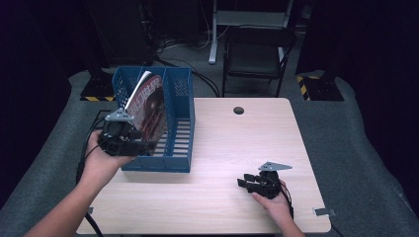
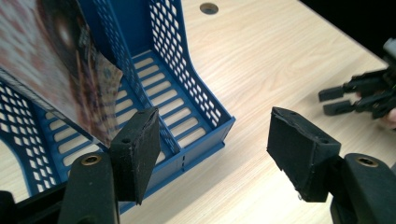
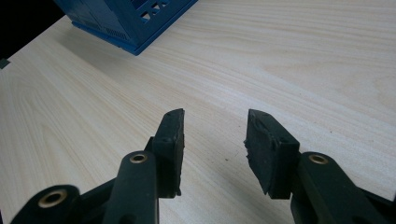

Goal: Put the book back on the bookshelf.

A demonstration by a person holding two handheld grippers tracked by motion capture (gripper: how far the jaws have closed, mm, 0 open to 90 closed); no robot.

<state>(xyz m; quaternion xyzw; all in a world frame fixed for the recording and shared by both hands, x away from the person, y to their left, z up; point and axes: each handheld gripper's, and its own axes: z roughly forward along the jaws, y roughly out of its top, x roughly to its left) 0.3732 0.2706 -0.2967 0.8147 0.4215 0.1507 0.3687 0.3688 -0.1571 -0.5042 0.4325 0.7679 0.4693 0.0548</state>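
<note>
A blue mesh file rack [image 1: 179, 106] with three slots stands on the left part of the light wooden table [image 1: 237, 143]. A magazine [image 1: 150, 103] with a dark red cover leans tilted in one of its left slots. My left gripper [image 1: 143, 143] is at the rack's front end, open, with nothing between its pads. In the left gripper view the magazine [image 2: 60, 70] hangs just beyond the left pad [image 2: 135, 154], over the rack [image 2: 187, 79]. My right gripper [image 1: 243, 180] rests low over the table's front right, open and empty, its jaws pointing left. Its pads [image 3: 170, 140] stand apart above bare wood.
A round cable hole [image 1: 238, 110] sits near the table's far edge. A black chair [image 1: 257, 54] and a desk leg stand behind the table. A small metal clip [image 1: 323, 212] lies at the front right corner. The rack's corner [image 3: 126, 18] shows far off in the right gripper view.
</note>
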